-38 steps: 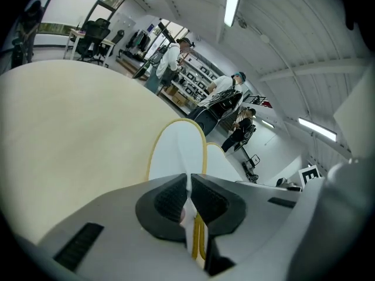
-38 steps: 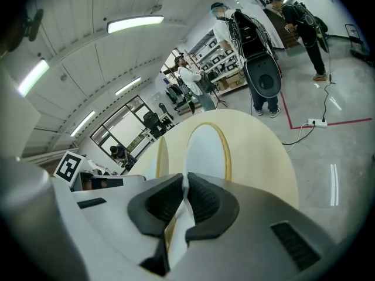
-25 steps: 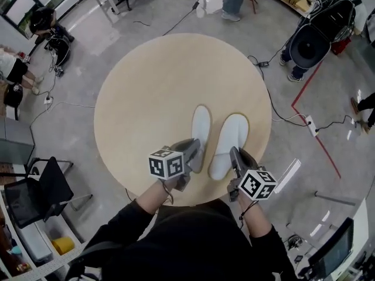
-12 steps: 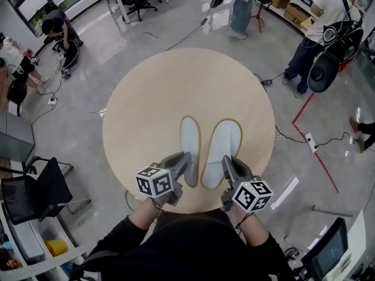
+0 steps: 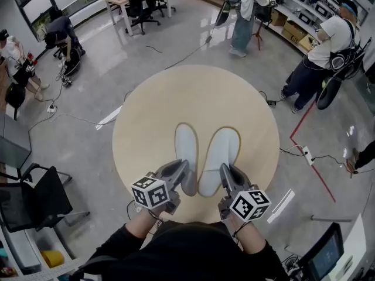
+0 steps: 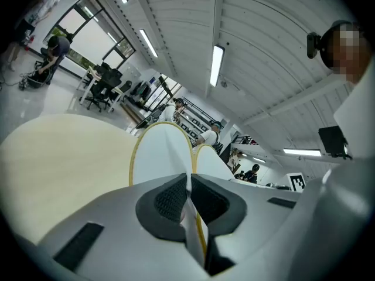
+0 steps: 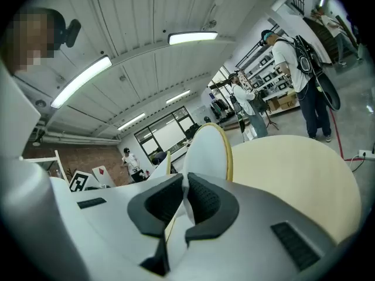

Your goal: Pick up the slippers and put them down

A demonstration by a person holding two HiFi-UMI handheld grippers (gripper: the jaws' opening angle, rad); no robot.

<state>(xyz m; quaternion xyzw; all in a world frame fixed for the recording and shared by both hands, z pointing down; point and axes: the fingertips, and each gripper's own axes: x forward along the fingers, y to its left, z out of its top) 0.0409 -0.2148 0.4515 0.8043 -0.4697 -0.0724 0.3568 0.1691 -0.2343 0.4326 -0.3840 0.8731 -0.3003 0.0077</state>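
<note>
Beige round table (image 5: 152, 110) beneath white, yellow-rimmed slippers (image 5: 221, 150), pinched by left gripper (image 5: 183, 170) and right gripper (image 5: 227, 174).

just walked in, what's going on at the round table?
A person holds a gripper in each hand, with one white slipper in each. The left gripper is shut on the heel end of the left slipper, and the right gripper on the right slipper. Both slippers sit side by side over the round table, toes away from the person, apparently lifted off it. Neither is set down yet.
</note>
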